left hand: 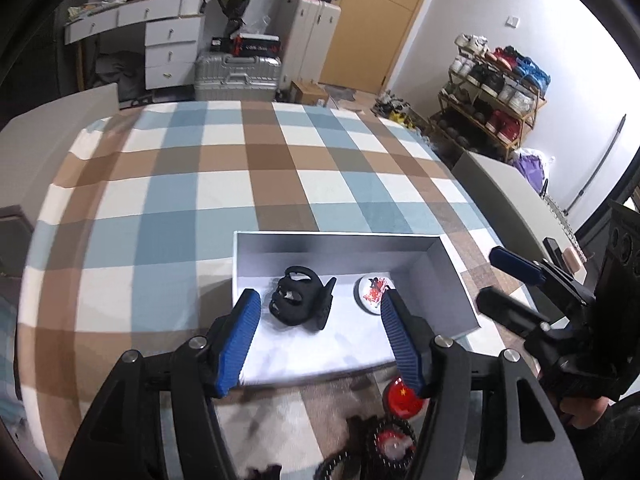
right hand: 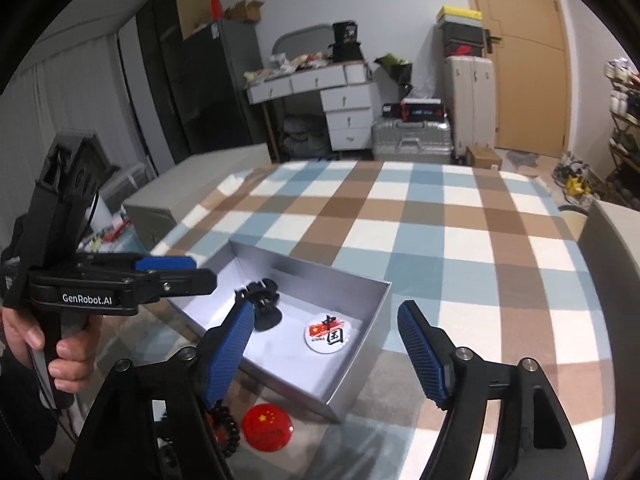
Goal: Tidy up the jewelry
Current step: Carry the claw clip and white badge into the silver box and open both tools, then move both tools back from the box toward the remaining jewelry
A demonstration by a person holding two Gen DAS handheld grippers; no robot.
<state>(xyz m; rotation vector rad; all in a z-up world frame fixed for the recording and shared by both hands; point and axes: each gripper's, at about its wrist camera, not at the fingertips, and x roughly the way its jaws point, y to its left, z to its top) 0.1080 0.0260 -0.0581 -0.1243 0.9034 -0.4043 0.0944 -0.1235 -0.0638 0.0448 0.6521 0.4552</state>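
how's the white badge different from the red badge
The white badge lies inside the grey box; the red badge lies outside it on the checked cloth. The white one carries black characters and a small flag; the red one shows yellow stars. Both are round and lie flat.

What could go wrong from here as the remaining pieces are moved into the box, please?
The red badge lies tight against the box wall, so a gripper finger could nudge the box instead. The black bead bracelet sits partly hidden under the right gripper, and its loose beads might slip or snag.
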